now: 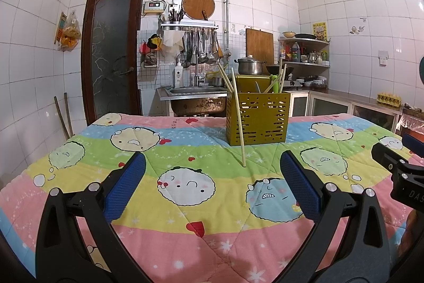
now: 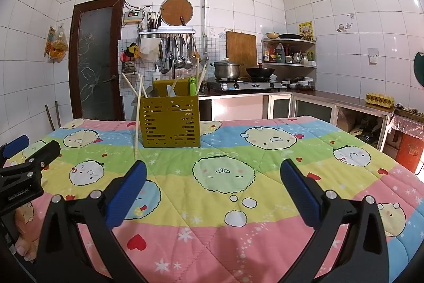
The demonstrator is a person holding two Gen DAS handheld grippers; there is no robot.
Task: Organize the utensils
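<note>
A mustard-yellow perforated utensil holder [image 1: 257, 118] stands on the quilt-covered table, far centre; it also shows in the right wrist view [image 2: 171, 121]. It holds several chopsticks and a green-handled utensil [image 1: 275, 82]. One loose chopstick [image 1: 239, 123] leans against the holder's left front side, its tip on the quilt; it also shows in the right wrist view [image 2: 137, 121]. My left gripper [image 1: 212, 171] is open and empty, short of the holder. My right gripper [image 2: 213, 174] is open and empty, to the holder's right and nearer.
The colourful cartoon quilt [image 1: 185, 192] covers the whole table. A sink [image 1: 196, 97], a stove with a pot [image 2: 228, 69] and wok, and counters stand behind the table. The other gripper shows at the frame edges [image 1: 397, 171] [image 2: 23, 171].
</note>
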